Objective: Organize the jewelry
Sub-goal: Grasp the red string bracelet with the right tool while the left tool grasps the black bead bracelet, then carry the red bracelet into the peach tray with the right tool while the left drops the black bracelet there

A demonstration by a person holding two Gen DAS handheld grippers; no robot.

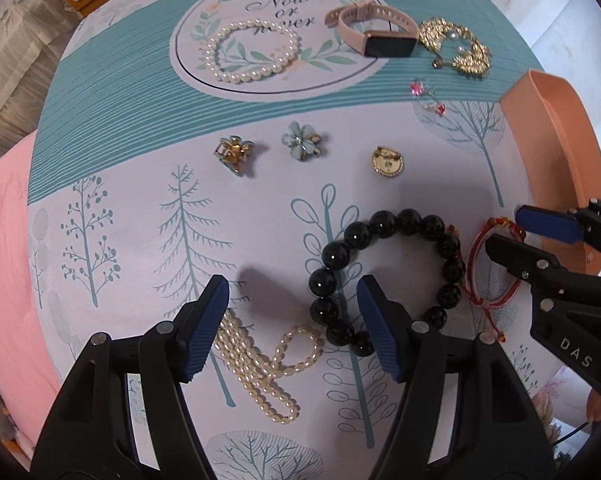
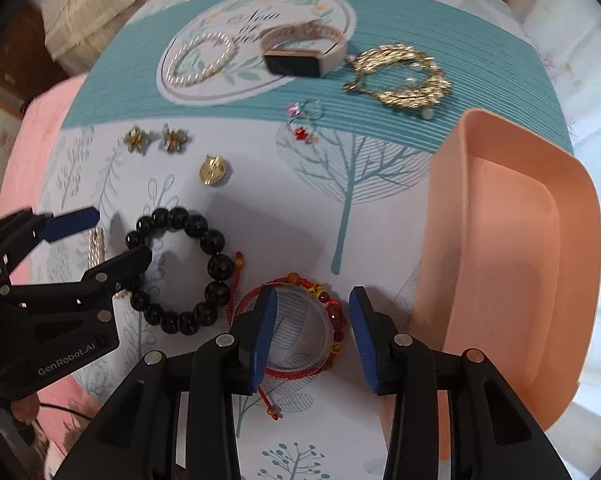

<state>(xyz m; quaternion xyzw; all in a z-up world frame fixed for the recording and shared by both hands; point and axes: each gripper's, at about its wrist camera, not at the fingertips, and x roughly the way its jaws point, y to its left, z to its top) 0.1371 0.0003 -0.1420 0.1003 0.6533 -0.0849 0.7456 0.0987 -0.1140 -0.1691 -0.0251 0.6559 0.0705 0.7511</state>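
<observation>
Both hand-held grippers hover with fingers spread wide, gripping nothing. The left hand-held gripper hangs over the pearl strand and the black bead bracelet; the right hand-held gripper straddles the red cord bracelet — just beside the peach tray on the patterned desk.

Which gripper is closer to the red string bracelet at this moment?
Right. The right gripper hangs directly over the red string bracelet, jaws open astride part of it. The left gripper sits farther off, open over the pearl strand and black bead bracelet.
</observation>
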